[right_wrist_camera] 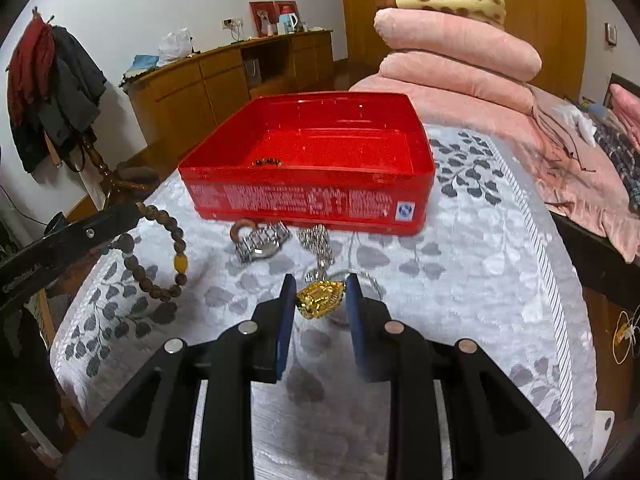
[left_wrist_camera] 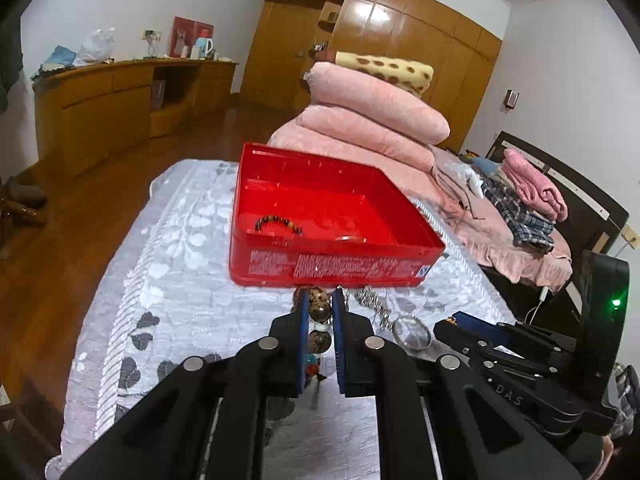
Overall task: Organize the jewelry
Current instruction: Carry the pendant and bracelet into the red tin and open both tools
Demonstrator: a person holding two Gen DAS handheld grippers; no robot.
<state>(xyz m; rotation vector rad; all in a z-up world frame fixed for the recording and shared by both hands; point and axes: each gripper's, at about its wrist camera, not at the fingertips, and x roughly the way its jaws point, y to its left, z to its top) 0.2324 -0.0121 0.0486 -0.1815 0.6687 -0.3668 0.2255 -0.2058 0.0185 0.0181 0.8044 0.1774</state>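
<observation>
A red open tin box (left_wrist_camera: 280,268) (right_wrist_camera: 280,200) stands on the grey floral bedspread; a dark bead bracelet (left_wrist_camera: 278,222) (right_wrist_camera: 266,162) lies inside it. My left gripper (left_wrist_camera: 320,300) is shut on a brown wooden bead bracelet (left_wrist_camera: 320,310), which hangs from its tip above the bedspread in the right wrist view (right_wrist_camera: 160,248). My right gripper (right_wrist_camera: 320,284) is closed around a gold ornament (right_wrist_camera: 320,298) lying on the bedspread. A silver watch (right_wrist_camera: 262,242), a silver chain (right_wrist_camera: 318,244) (left_wrist_camera: 372,300) and a silver bangle (left_wrist_camera: 412,332) lie in front of the box.
Stacked pink quilts (left_wrist_camera: 372,120) (right_wrist_camera: 452,60) sit behind the box. The bed's edge drops to a wooden floor (left_wrist_camera: 80,216) on the left. A coat stand (right_wrist_camera: 52,92) stands at the left. Clothes (left_wrist_camera: 520,200) lie at the right.
</observation>
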